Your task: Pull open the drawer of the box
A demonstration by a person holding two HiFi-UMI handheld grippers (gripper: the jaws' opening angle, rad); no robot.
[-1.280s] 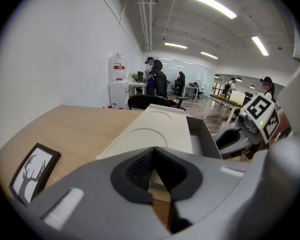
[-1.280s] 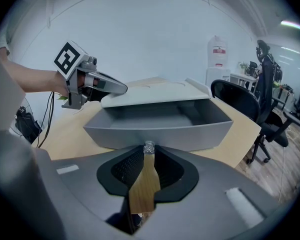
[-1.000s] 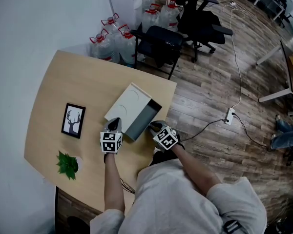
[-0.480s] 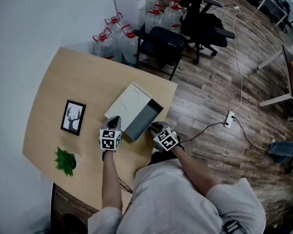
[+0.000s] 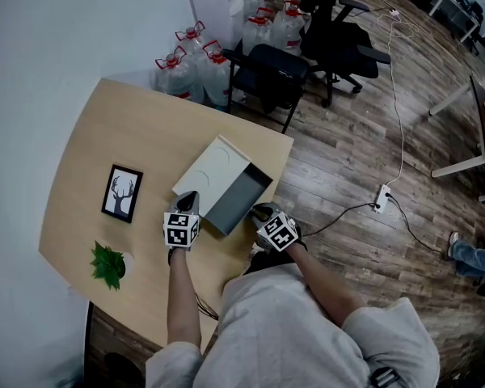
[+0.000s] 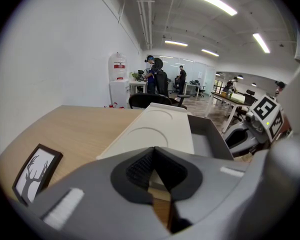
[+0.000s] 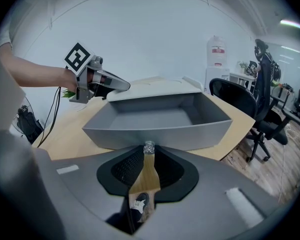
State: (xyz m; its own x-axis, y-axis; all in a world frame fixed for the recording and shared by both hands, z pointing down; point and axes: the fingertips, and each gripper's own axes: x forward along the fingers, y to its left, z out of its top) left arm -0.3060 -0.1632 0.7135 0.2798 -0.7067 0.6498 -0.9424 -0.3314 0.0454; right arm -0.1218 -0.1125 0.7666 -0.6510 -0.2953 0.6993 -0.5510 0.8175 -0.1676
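Since a second ago: draws the right gripper [image 5: 257,212] a touch nearer the body and brings the drawer [image 5: 241,196] a shade further out of the box [image 5: 212,168]. Keeps the left gripper [image 6: 154,151] much where it was, at the box's near corner.

Clamps the right fingers shut on the small clear knob [image 7: 149,147] in the middle of the drawer's front wall. Knob right at the fingertips, grey drawer stretching straight ahead of them, cream lid of the box beyond its far end. Ahead and to the left of those fingers, the left gripper at the corner of the box where the drawer comes out.

Holds the left fingers closed tip to tip with nothing between them, low at the near end of the box; unclear whether touching it. Straight ahead of these fingers, the flat lid with its round impressions; ahead and to the right, the open drawer; further right, the right gripper at the drawer's front.

Inside the drawer, only bare grey floor and walls on view. Left of the left fingers, a framed picture [image 5: 122,195] of a deer flat on the counter [image 5: 129,136]; behind them and further left, a small green plant [image 5: 109,267].
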